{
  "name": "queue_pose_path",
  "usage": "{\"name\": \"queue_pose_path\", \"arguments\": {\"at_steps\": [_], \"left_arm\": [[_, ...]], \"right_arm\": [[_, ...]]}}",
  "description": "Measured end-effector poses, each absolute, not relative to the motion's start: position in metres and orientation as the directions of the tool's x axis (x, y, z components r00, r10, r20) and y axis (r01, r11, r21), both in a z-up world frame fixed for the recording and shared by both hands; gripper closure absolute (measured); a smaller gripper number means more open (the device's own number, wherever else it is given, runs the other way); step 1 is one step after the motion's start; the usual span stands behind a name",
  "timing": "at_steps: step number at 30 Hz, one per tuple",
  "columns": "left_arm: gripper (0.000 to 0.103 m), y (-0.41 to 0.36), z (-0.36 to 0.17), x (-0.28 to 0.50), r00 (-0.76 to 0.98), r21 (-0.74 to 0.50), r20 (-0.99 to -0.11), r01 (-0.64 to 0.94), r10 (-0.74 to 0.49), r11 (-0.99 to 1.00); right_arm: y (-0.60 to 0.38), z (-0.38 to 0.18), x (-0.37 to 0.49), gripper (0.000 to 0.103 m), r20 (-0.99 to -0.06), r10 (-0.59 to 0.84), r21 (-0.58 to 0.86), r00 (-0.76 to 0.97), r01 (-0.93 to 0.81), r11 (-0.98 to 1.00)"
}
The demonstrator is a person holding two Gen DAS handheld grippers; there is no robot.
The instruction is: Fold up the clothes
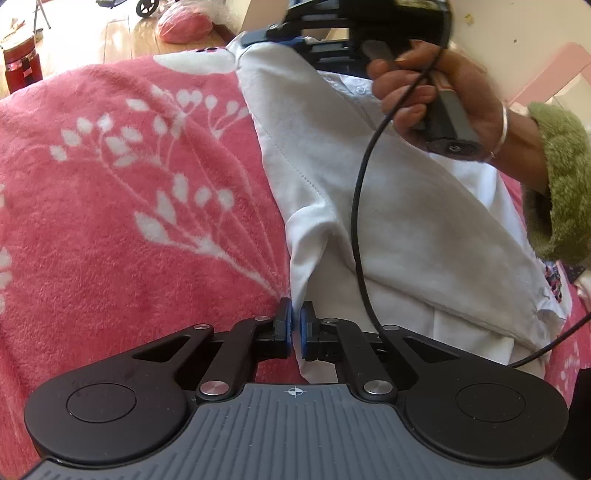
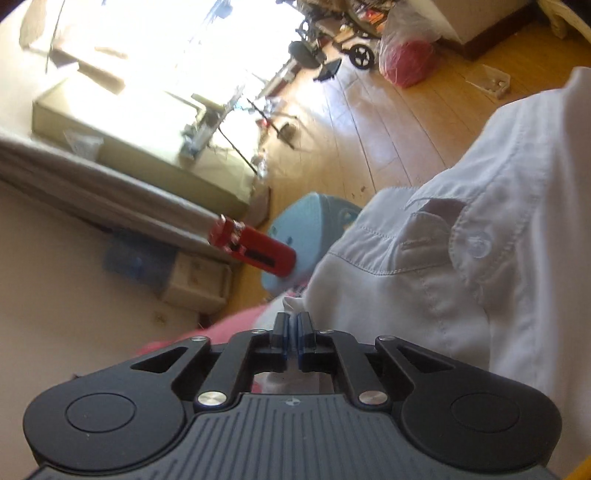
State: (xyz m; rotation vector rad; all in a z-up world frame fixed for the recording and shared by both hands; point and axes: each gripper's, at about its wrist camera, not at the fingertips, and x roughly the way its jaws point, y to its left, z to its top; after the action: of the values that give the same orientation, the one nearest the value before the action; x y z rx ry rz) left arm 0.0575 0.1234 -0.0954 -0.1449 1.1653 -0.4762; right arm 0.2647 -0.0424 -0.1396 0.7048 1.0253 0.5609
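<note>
- Left wrist view: white shirt (image 1: 406, 206) is lying on the pink blanket (image 1: 129, 184), long axis running away from the left tongs (image 1: 294, 325) toward the right tongs (image 1: 280, 35) at its far end.
- Near edge of the shirt is being pinched in the left tongs, jaws pressed together on the cloth.
- Right wrist view: right tongs (image 2: 293, 325) are being held nearly closed on a white fabric corner; shirt (image 2: 461, 258) is spreading ahead and to the right.
- Judgement: both ends are being gripped, so the fold is likely turning on this end-to-end axis.
</note>
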Motion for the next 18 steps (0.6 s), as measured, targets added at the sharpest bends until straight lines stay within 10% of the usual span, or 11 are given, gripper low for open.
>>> {"name": "queue_pose_path", "arguments": {"at_steps": [3, 5, 15, 18], "left_arm": [[0.101, 0.125, -0.095, 0.058, 0.302, -0.349, -0.853, 0.276, -0.425, 0.896], [0.099, 0.125, -0.092, 0.056, 0.302, -0.338, -0.859, 0.272, -0.414, 0.901], [0.077, 0.144, -0.037, 0.043, 0.442, -0.198, -0.851, 0.232, -0.284, 0.952], [0.072, 0.15, -0.001, 0.053, 0.514, -0.162, -0.827, 0.174, -0.23, 0.971]], "right_arm": [[-0.039, -0.13, 0.271, 0.086, -0.612, 0.682, 0.703, 0.4, -0.119, 0.701], [-0.05, -0.109, 0.271, 0.063, -0.635, 0.656, 0.668, 0.408, -0.136, 0.732], [-0.154, 0.056, 0.176, 0.056, -0.762, 0.465, 0.38, 0.452, -0.27, 0.885], [-0.195, 0.109, 0.115, 0.034, -0.727, 0.411, 0.338, 0.55, -0.233, 0.912]]}}
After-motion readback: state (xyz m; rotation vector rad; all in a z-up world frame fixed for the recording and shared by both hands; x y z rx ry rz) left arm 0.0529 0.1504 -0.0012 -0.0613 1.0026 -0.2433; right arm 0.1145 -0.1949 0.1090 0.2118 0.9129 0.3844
